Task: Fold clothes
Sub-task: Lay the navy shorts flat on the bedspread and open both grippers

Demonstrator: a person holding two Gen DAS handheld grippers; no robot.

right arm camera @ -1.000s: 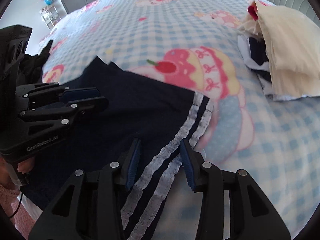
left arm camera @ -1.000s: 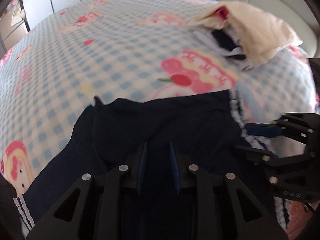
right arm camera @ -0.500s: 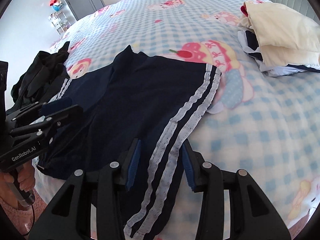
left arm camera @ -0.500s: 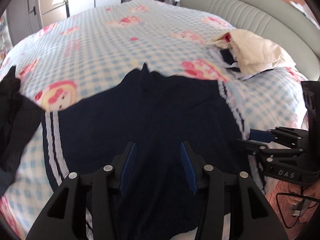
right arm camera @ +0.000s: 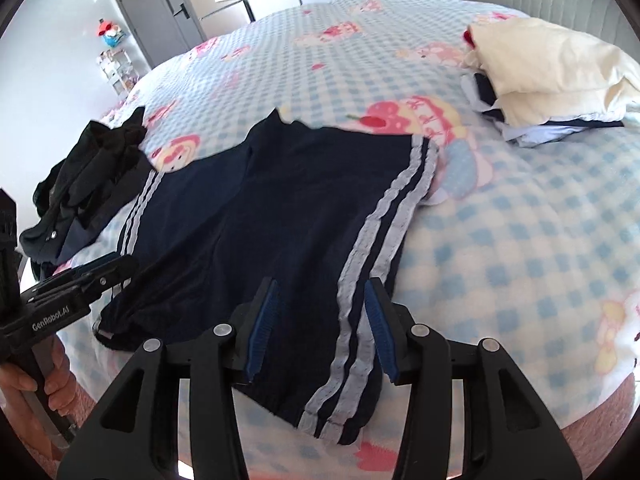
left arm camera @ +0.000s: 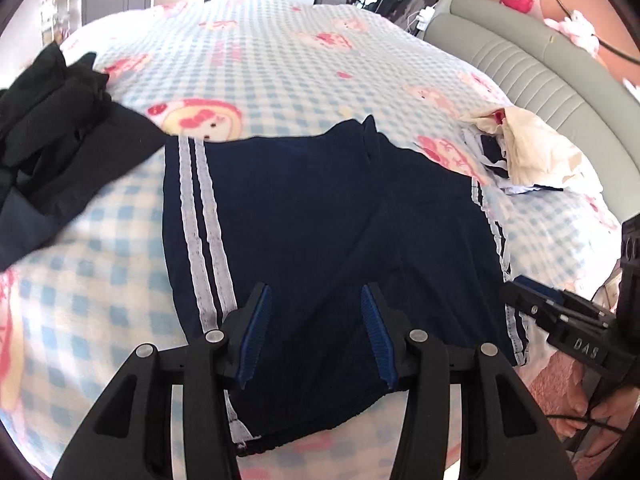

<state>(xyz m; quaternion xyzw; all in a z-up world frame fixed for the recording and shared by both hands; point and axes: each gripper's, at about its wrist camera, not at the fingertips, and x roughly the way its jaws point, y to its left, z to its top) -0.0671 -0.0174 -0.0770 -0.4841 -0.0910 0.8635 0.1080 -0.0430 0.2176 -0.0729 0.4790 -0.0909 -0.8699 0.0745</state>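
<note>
We see navy shorts (left arm camera: 320,208) flat on checkered fleece bed (left arm camera: 260,52), ribbed white side stripes (right arm camera: 376,232), left gripper (left arm camera: 316,332) fingers released, right gripper (right arm camera: 320,320) fingers opening, nothing gripped

The bed (right arm camera: 500,216) has a checked cartoon blanket; on it lie navy shorts (right arm camera: 288,208), a black clothes heap (right arm camera: 88,176) and a folded stack (right arm camera: 548,80).

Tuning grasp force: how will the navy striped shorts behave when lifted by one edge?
The navy shorts lie flat with soft wrinkles, so probably floppy: they would drape and sag. Thin fabric suggests they are light. The ridged side stripes may give the pads some grip.
</note>
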